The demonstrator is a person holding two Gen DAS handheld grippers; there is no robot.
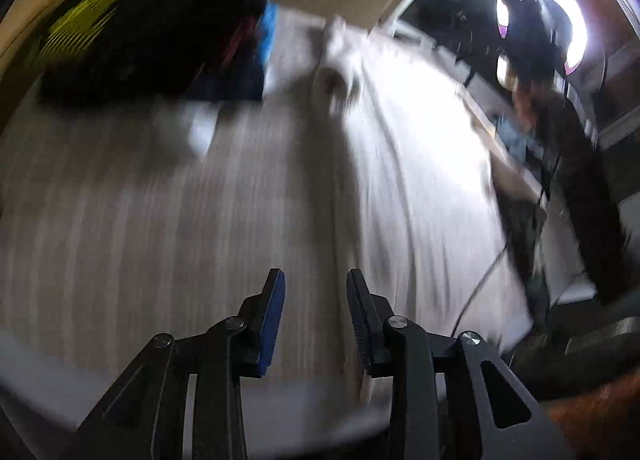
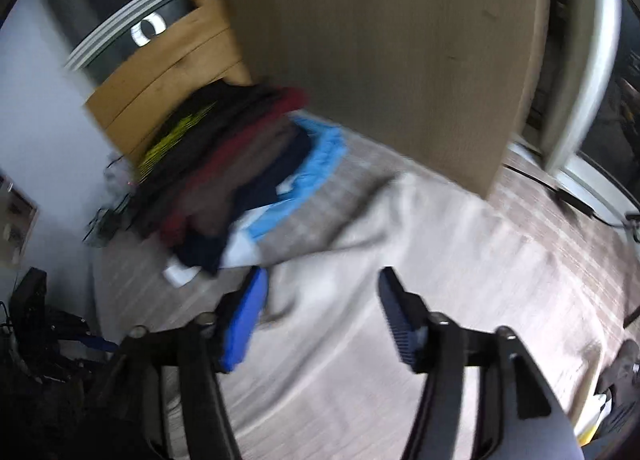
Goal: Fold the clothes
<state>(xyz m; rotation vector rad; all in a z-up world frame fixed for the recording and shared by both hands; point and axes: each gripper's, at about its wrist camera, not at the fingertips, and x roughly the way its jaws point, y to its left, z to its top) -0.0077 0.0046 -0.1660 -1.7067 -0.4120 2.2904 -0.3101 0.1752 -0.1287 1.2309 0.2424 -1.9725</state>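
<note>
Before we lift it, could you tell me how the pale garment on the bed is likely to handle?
The pale garment lies creased, so probably floppy and sagging from one corner. It looks thin, likely light. Both jaws stand open above it.

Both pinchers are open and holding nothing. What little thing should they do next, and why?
Probably lower the right gripper onto the near edge of the pale garment and pinch it. The left gripper is empty too, the garment lies spread unfolded, and the folded stack sits beside it.
</note>
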